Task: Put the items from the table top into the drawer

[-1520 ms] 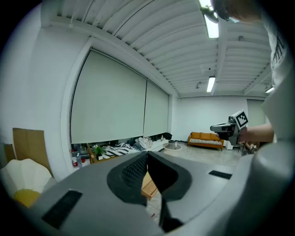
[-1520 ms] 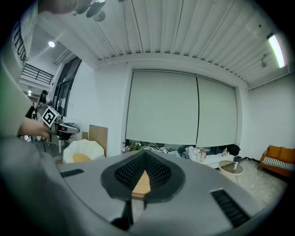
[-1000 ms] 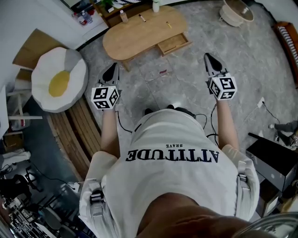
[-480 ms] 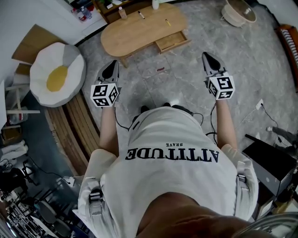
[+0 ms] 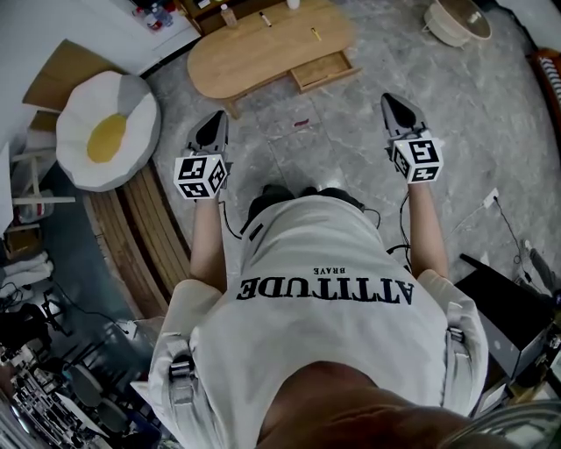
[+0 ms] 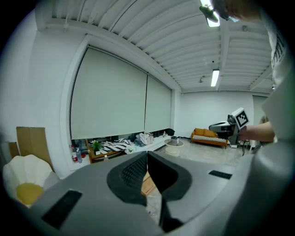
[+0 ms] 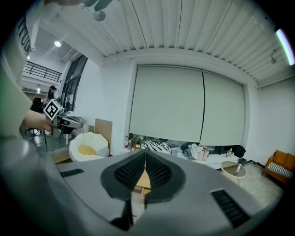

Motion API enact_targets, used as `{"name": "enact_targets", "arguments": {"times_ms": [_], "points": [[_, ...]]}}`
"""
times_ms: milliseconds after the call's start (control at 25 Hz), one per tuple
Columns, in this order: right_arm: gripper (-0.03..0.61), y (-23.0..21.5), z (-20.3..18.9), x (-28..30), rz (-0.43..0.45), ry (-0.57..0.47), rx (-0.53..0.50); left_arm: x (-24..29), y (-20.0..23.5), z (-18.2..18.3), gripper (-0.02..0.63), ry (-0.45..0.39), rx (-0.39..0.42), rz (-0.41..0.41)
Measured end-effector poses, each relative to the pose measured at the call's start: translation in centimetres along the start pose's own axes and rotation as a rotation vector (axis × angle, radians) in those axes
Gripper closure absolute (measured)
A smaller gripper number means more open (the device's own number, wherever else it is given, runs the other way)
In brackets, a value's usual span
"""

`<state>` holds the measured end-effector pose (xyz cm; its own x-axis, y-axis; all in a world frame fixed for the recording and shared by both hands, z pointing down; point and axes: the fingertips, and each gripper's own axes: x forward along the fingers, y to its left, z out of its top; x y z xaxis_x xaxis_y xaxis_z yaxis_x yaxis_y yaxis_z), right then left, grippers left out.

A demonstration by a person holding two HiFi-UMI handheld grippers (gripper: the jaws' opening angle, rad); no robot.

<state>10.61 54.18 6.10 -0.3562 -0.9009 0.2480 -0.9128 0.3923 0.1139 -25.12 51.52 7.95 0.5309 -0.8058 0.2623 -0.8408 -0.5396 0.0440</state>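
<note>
An oval wooden table (image 5: pixel 254 60) stands far ahead at the top of the head view, its drawer (image 5: pixel 323 70) pulled open on the near side. On the top lie a small bottle (image 5: pixel 229 16), a dark pen (image 5: pixel 265 18) and a small yellow item (image 5: pixel 314 33). My left gripper (image 5: pixel 216 120) and right gripper (image 5: pixel 391 102) hover over the floor, well short of the table, both shut and empty. In the left gripper view the left gripper (image 6: pixel 147 154) has its pads together. The right gripper (image 7: pixel 145 154) shows the same, with the table (image 7: pixel 143 179) glimpsed below its tips.
A fried-egg cushion (image 5: pixel 105 140) lies left on the floor beside wooden slats (image 5: pixel 140 237). A small dark item (image 5: pixel 301 123) sits on the floor before the table. A round basket (image 5: pixel 456 22) is at the far right, and an orange sofa (image 6: pixel 209 137) stands by the wall.
Both grippers have shifted a little forward and lower, still shut. The person has stepped, and the table sits slightly higher in the head view.
</note>
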Motion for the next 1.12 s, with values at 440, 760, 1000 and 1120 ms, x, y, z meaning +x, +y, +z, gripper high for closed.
{"name": "enact_targets", "arguments": {"times_ms": [440,760,1000,1120], "points": [[0.558,-2.3,-0.7,2.9,0.000,0.025,0.014,4.1,1.1,-0.6,0.592,0.032,0.005,0.004],[0.557,-3.4,-0.2,8.0,-0.024,0.045,0.028,9.1,5.6,0.6,0.592,0.023,0.001,-0.018],[0.558,-4.1,0.4,12.3,-0.057,0.071,0.033,13.7,9.6,1.7,0.592,0.031,0.002,-0.049],[0.558,-4.1,0.5,14.6,-0.073,0.086,0.043,16.1,11.6,2.2,0.592,0.036,-0.004,-0.074]]}}
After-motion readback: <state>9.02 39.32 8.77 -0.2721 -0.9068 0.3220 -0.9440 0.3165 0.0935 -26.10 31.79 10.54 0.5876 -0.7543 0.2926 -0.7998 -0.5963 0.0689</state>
